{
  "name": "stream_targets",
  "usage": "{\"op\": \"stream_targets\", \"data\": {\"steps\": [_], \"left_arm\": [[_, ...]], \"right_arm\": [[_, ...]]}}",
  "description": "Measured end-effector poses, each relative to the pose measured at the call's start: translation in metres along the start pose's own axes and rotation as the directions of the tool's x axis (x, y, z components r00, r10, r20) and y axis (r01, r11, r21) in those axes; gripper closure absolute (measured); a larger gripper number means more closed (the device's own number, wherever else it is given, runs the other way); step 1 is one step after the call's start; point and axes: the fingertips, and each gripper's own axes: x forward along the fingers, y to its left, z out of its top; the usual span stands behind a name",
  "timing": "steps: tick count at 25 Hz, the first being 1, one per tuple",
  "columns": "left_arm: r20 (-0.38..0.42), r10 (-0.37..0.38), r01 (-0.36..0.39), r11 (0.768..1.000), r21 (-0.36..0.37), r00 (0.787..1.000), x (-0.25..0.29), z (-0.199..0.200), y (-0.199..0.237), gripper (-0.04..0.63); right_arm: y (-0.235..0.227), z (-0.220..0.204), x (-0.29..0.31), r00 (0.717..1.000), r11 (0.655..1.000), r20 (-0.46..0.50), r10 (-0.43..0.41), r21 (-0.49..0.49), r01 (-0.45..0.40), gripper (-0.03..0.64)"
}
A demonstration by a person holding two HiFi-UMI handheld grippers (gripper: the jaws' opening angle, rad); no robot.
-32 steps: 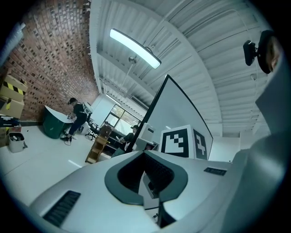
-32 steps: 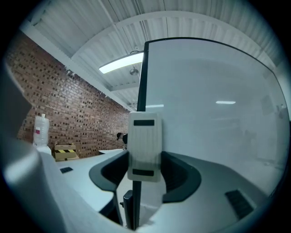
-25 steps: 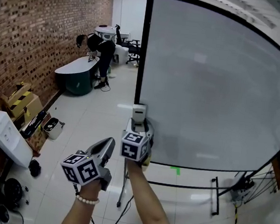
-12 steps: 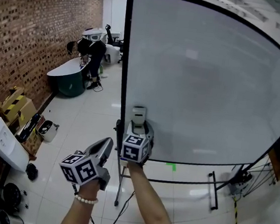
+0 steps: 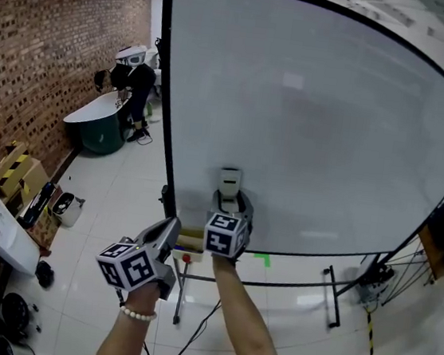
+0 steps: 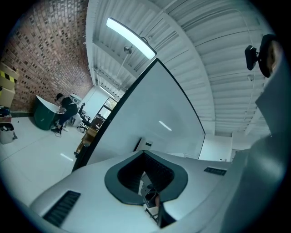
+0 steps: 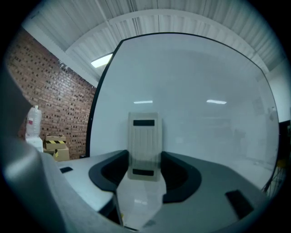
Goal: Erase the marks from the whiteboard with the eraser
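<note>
Firmly, the right gripper's (image 7: 144, 169) jaws are closed on the eraser (image 7: 144, 136), a pale beige block with ribbed face and a dark bar near each end, standing upright out of the grip toward 12 o'clock. From the head view the same eraser (image 5: 230, 183) sits over the lower left part of the whiteboard (image 5: 317, 120), at about 7 o'clock from the board's middle, with the right gripper (image 5: 229, 203) just below it; whether it presses on the surface cannot be told. At about 8 o'clock from that gripper hangs the left gripper (image 5: 170, 233), clear of the board; its own view shows the left gripper's (image 6: 146, 182) dark pads drawn together with nothing between them. Further out, a brick wall (image 5: 35, 61) runs along 9 o'clock, and a person (image 5: 136, 90) bends over a dark round desk (image 5: 92, 124) at 10 o'clock
</note>
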Motion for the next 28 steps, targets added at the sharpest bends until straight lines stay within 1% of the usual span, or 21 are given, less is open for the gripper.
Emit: {"op": "stream_targets", "data": {"steps": [4,13,18,28], "left_arm": [[-0.008,-0.015,0.015,1.0,-0.002,1.0,0.021,-0.013,-0.02,0.598],[-0.025,-0.006,0.007,1.0,0.029,1.0,0.071,-0.043,-0.073,0.598],[-0.039,-0.004,0.004,1.0,0.02,0.999,0.106,-0.069,-0.105,0.598],[-0.049,0.007,-0.006,1.0,0.012,0.999,0.157,-0.126,-0.172,0.597]], "right_arm": [[-0.029,-0.002,-0.003,1.0,1.0,0.0,0.006,0.018,-0.006,0.364],[-0.097,-0.002,-0.014,0.999,0.999,0.027,0.025,0.032,-0.026,0.364],[-0.151,-0.008,-0.02,0.999,0.999,0.032,0.025,0.044,-0.026,0.364],[-0.254,-0.019,-0.038,0.999,0.999,0.034,0.033,0.022,-0.034,0.364]]}}
